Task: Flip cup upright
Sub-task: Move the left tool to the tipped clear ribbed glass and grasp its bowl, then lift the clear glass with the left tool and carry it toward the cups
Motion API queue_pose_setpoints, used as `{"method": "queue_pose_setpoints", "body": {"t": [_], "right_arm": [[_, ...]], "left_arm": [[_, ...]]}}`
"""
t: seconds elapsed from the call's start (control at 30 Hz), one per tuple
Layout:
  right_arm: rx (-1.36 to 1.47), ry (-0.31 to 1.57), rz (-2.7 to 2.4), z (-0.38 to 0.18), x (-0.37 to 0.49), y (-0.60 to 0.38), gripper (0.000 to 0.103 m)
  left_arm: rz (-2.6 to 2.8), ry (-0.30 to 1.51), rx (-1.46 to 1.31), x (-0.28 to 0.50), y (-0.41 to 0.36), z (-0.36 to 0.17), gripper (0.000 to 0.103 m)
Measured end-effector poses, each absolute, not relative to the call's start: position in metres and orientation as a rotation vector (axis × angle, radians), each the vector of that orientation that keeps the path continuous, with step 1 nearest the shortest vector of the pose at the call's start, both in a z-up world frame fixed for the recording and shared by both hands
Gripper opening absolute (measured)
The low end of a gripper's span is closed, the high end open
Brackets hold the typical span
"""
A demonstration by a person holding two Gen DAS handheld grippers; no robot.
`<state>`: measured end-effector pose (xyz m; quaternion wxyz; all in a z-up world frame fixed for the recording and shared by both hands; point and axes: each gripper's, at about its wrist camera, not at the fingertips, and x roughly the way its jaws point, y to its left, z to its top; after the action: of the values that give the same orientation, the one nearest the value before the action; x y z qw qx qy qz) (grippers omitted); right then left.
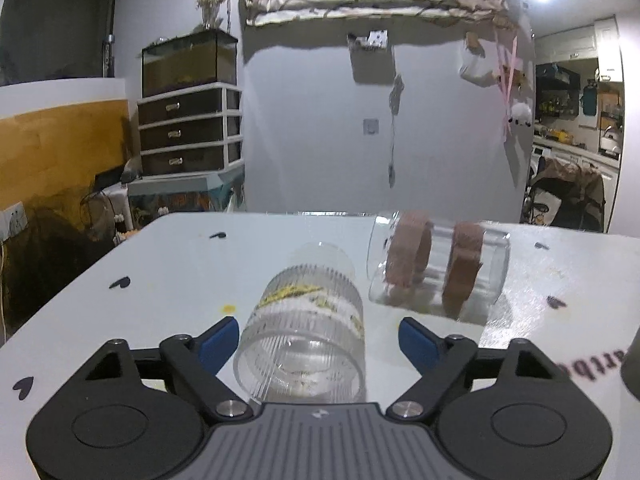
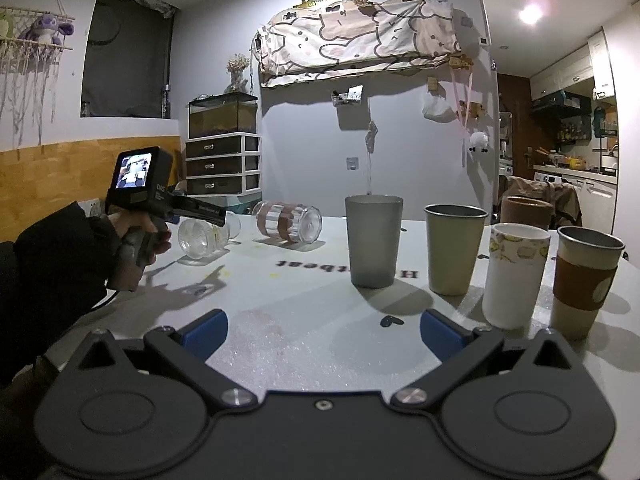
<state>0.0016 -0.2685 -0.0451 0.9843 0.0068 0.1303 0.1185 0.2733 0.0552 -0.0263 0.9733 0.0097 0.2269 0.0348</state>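
A clear ribbed glass cup (image 1: pixel 304 328) lies on its side on the white table (image 1: pixel 160 280), its mouth toward the left wrist camera. My left gripper (image 1: pixel 318 340) is open with a blue finger on each side of the cup, neither clearly touching it. The cup also shows in the right wrist view (image 2: pixel 202 238), under the left gripper's body (image 2: pixel 160 200). A second clear glass with brown bands (image 1: pixel 438 266) lies on its side just behind, also seen in the right wrist view (image 2: pixel 290 224). My right gripper (image 2: pixel 324 332) is open and empty above bare table.
Several upright cups stand in a row on the right: a grey one (image 2: pixel 374 240), a beige metal one (image 2: pixel 454 248), a white patterned one (image 2: pixel 514 274) and a sleeved one (image 2: pixel 586 280). A brown cup (image 2: pixel 528 212) stands behind them. The table's left edge (image 1: pixel 80 276) is near.
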Motion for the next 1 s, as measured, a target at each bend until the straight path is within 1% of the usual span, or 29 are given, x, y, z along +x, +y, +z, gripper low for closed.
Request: {"method": "queue_pose_setpoints", "body": {"t": [0.07, 0.13, 0.17, 0.33, 0.47, 0.7, 1.0], "right_arm": [[0.021, 0.268, 0.233, -0.046, 0.004, -0.269, 0.103], [0.026, 0.269, 0.229, -0.046, 0.004, -0.27, 0.103], [0.028, 0.268, 0.229, -0.046, 0.005, -0.27, 0.103], [0.032, 0.262, 0.231, -0.046, 0.003, -0.271, 0.103], [0.039, 0.249, 0.224, -0.045, 0.001, -0.274, 0.103], [0.067, 0.229, 0.226, -0.044, 0.0, -0.281, 0.103], [0.08, 0.215, 0.211, -0.039, 0.0, -0.283, 0.103]], "left_arm": [[0.078, 0.458, 0.032, 0.275, 0.056, -0.03, 0.082], [0.093, 0.458, 0.043, 0.275, 0.058, -0.03, 0.072], [0.099, 0.46, 0.05, 0.276, 0.056, -0.03, 0.071], [0.089, 0.453, 0.065, 0.273, 0.053, -0.03, 0.07], [0.071, 0.444, 0.108, 0.257, 0.045, -0.03, 0.07], [-0.023, 0.45, 0.182, 0.201, 0.028, -0.028, 0.07], [-0.27, 0.477, 0.187, 0.113, -0.004, -0.021, 0.069]]}}
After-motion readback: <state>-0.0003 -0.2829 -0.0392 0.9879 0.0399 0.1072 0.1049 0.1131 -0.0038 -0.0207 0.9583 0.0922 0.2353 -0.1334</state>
